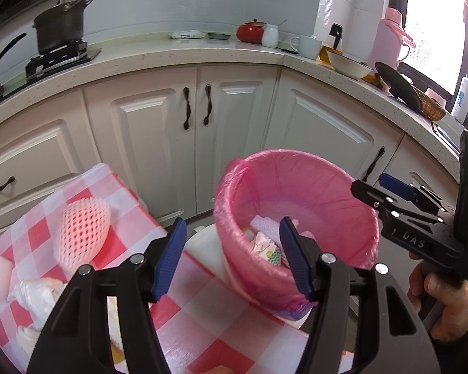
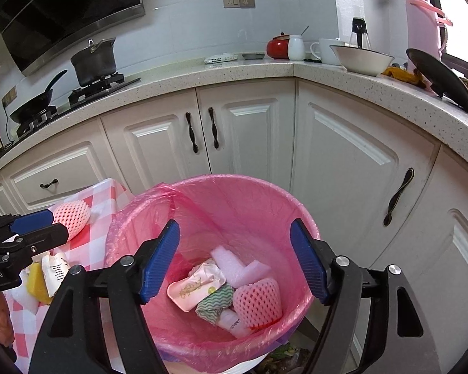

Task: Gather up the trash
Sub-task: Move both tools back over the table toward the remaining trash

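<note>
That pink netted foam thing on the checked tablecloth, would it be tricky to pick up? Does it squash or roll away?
The foam fruit net looks like soft, open mesh, so it would probably squash between the fingers rather than resist. It seems very light for its size, so a nudge might slide it across the tablecloth. Its rounded shape could roll a little, though the mesh likely grips.

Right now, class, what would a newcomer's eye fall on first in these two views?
The pink-lined bin beside the checked table, already holding wrappers and a foam fruit net. Another pink foam net lies on the table. Both the left gripper and right gripper are open, empty.
</note>
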The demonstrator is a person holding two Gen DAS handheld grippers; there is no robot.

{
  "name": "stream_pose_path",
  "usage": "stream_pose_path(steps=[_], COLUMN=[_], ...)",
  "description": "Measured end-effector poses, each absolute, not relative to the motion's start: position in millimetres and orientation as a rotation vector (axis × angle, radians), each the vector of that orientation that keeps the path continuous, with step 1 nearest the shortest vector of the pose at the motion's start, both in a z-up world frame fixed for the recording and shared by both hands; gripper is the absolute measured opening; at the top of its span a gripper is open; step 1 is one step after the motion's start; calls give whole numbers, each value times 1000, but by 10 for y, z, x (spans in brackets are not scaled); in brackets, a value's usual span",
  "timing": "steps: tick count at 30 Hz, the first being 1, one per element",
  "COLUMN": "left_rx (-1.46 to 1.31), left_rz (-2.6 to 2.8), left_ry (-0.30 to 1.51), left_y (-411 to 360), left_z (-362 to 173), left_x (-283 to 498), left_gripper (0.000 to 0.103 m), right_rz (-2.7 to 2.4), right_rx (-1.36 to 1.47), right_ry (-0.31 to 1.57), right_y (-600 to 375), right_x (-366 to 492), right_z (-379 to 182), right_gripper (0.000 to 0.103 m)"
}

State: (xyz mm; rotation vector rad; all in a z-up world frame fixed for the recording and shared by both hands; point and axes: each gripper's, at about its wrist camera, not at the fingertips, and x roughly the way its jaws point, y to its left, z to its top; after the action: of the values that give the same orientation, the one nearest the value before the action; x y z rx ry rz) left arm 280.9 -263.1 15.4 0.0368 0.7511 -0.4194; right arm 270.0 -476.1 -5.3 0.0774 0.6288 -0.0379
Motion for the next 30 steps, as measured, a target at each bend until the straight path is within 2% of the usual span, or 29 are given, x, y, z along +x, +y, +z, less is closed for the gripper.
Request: stream_pose_path(steps=[11,30], left_rx=[-2,-86], left_rz=[-349,-115], left_ry=[738,786], left_y=[-2158,-778], left_z=[129,-192], left_x=[2464,1833], left_gripper=[64,67], right_rz=[-9,102], right_rx=[78,51], right_ry=[630,646], right_y=[-4507,-3777], right_x=[2507,2308], right_z=[-39,-27], right_gripper=[72,74])
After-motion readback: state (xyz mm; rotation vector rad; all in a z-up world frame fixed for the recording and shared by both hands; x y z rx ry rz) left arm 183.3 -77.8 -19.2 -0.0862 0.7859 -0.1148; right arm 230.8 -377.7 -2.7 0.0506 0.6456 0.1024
